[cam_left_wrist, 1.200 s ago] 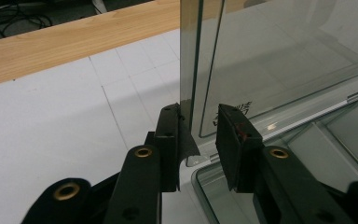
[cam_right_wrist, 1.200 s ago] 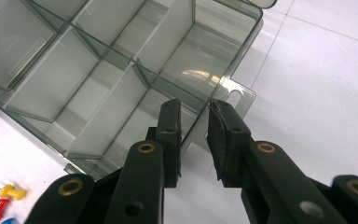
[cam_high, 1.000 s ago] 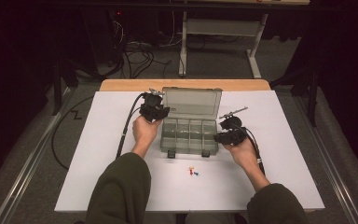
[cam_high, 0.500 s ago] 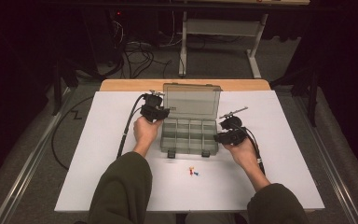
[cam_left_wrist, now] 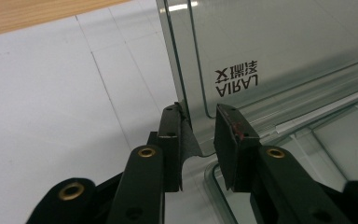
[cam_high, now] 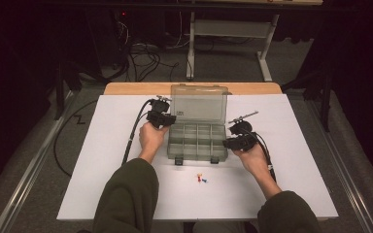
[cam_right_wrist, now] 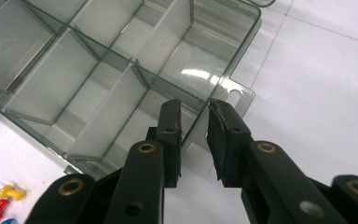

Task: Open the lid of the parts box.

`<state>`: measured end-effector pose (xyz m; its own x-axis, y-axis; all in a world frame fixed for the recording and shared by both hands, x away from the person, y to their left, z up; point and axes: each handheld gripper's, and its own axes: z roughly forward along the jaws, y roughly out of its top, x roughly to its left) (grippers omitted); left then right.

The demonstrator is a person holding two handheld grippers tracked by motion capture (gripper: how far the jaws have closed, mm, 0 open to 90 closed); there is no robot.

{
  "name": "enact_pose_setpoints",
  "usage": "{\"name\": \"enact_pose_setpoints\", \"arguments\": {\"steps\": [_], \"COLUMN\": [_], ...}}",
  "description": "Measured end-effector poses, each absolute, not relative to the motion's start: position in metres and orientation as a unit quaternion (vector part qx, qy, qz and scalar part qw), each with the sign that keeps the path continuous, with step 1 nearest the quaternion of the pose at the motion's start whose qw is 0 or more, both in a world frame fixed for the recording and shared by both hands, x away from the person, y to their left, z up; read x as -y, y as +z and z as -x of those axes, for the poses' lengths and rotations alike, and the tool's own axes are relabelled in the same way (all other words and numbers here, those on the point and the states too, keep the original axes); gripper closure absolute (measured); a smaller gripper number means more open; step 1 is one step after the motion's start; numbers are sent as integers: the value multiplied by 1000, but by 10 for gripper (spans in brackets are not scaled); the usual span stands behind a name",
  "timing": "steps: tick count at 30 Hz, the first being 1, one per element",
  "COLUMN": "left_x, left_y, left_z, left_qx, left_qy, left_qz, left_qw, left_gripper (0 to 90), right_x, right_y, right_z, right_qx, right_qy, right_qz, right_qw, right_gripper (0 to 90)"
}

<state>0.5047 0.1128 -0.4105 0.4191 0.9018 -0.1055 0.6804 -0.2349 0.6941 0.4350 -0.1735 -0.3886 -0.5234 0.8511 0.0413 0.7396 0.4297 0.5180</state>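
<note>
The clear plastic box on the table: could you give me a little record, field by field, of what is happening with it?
Box: clear compartment box, compartments look bare
Lid: lid stands raised
Left hand-held gripper: jaws straddle the lid's side edge
Right hand-held gripper: jaws straddle the box's side wall
Nearby: pushpins on the white table, in front of the box
</note>
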Motion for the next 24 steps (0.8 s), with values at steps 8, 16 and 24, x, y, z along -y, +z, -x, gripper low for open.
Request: {"name": "enact_pose_setpoints", "arguments": {"steps": [8,16,24], "left_x": [-115,-116,-114], "left_y": [-409,-409,-409], "left_z": [-503,-501,-501], "left_qx": [-514,-515,-508], "left_qy": [152,149,161], "left_qz": [-774,-775,-778], "left_qw": [338,336,333], "left_gripper": [711,707,641], "right_x": [174,173,173], "right_y": [-389,-389,-389], "right_z": [-435,-435,-435], "right_qx": [-838,-837,-836], "right_qy": [244,243,243], "right_qz": [-475,-476,-478], "right_qw": [115,116,117], "right_gripper": [766,765,764]}}
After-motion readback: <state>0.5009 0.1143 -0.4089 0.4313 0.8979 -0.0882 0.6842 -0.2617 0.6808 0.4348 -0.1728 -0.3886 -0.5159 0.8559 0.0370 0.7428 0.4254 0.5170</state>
